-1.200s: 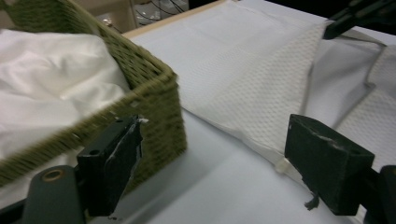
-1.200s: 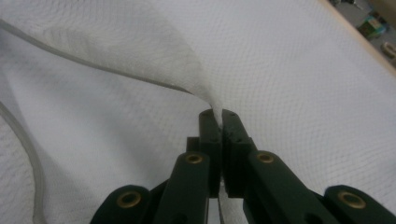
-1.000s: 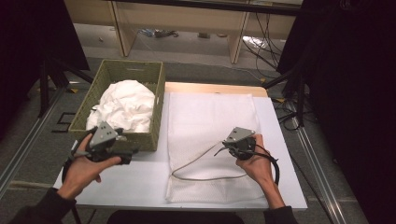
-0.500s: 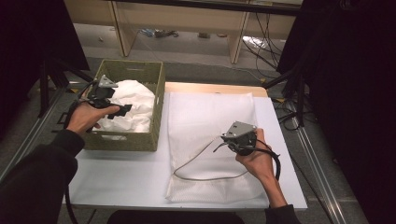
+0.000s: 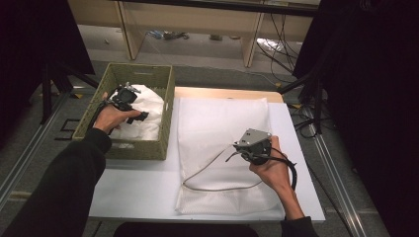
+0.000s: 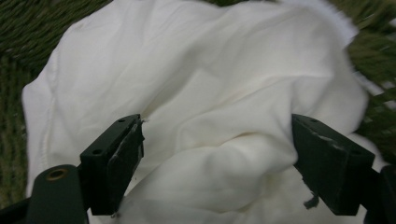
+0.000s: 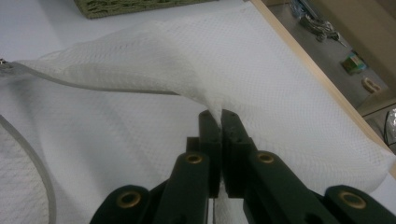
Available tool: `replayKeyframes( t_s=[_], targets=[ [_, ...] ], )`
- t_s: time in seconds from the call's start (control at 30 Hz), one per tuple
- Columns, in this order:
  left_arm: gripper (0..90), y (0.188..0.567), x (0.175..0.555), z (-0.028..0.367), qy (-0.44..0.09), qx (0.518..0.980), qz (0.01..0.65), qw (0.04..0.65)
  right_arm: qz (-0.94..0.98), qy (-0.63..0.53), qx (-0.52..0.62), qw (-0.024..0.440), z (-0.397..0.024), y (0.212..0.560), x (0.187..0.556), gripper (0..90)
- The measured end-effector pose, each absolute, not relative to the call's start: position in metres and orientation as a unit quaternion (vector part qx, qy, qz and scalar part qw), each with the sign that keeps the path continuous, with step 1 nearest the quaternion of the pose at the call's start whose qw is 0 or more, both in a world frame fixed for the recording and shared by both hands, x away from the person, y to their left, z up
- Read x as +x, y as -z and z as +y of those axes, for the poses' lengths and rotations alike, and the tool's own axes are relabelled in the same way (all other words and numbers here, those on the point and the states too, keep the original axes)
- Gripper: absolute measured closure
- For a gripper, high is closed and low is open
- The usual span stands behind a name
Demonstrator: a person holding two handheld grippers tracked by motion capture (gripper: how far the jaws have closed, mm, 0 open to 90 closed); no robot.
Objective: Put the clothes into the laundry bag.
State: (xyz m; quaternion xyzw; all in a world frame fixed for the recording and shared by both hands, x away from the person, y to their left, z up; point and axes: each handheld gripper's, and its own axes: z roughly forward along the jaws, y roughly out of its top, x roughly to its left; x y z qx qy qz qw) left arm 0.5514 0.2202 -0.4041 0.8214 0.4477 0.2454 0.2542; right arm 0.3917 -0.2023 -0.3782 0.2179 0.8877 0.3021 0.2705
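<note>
Black-jawed hand-held gripper [image 7: 219,126], brass screws, dark sleeve [image 5: 74,182]

The basket [image 5: 129,148] stands on the surface [image 5: 133,190], just left of the bag [image 5: 222,123]. A cloth [image 5: 143,111] lies in the basket. The left tool [image 5: 129,101] is above this cloth. The right tool [image 5: 236,148] is on the bag, right of the basket.

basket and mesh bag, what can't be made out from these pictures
- High view: the left gripper and hand cover part of the white cloth; the basket near wall hides its floor.
- Left gripper view: the cloth hides whatever lies under it; its right edge is blurred.
- Right gripper view: the shut right gripper hides the fold of mesh bag pinched in it.
- High view: the bag's inside cannot be seen.
</note>
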Motion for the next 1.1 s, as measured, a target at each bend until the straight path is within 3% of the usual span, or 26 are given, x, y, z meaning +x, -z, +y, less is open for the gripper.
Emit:
replayKeyframes(
  t_s=[0.13, 0.2, 0.3, 0.47, 0.6, 0.67, 0.83, 0.87, 1.0, 1.1],
  targets=[
    [15.0, 0.402, 0.56, 0.238, -0.256, 0.807, 0.472, 0.246, 0.887, -0.305, 0.219, 0.269, -0.204, 0.378, 0.392, 89.3],
    [11.9, 0.409, 0.565, 0.247, -0.221, 0.8, 0.5, 0.246, 0.887, -0.305, 0.22, 0.269, -0.204, 0.378, 0.392, 89.3],
    [0.2, 0.427, 0.57, 0.253, -0.161, 0.793, 0.544, 0.222, 0.887, -0.306, 0.221, 0.267, -0.204, 0.379, 0.391, 89.2],
    [0.0, 0.458, 0.572, 0.245, -0.067, 0.801, 0.545, 0.236, 0.888, -0.305, 0.217, 0.267, -0.204, 0.379, 0.392, 89.1],
    [4.3, 0.462, 0.576, 0.24, -0.056, 0.825, 0.51, 0.237, 0.889, -0.307, 0.217, 0.261, -0.202, 0.379, 0.392, 89.0],
    [6.8, 0.462, 0.574, 0.241, -0.048, 0.817, 0.52, 0.243, 0.889, -0.307, 0.216, 0.261, -0.202, 0.38, 0.393, 89.0],
    [0.0, 0.468, 0.578, 0.236, -0.055, 0.805, 0.549, 0.22, 0.89, -0.308, 0.216, 0.26, -0.202, 0.38, 0.393, 88.9],
    [1.7, 0.467, 0.579, 0.237, -0.052, 0.808, 0.544, 0.22, 0.89, -0.308, 0.215, 0.259, -0.202, 0.379, 0.392, 88.9],
    [37.1, 0.461, 0.579, 0.241, -0.045, 0.814, 0.531, 0.232, 0.886, -0.315, 0.219, 0.261, -0.205, 0.377, 0.392, 88.9],
    [49.6, 0.458, 0.577, 0.238, -0.085, 0.8, 0.553, 0.217, 0.884, -0.315, 0.221, 0.264, -0.206, 0.377, 0.392, 88.9]
  ],
)
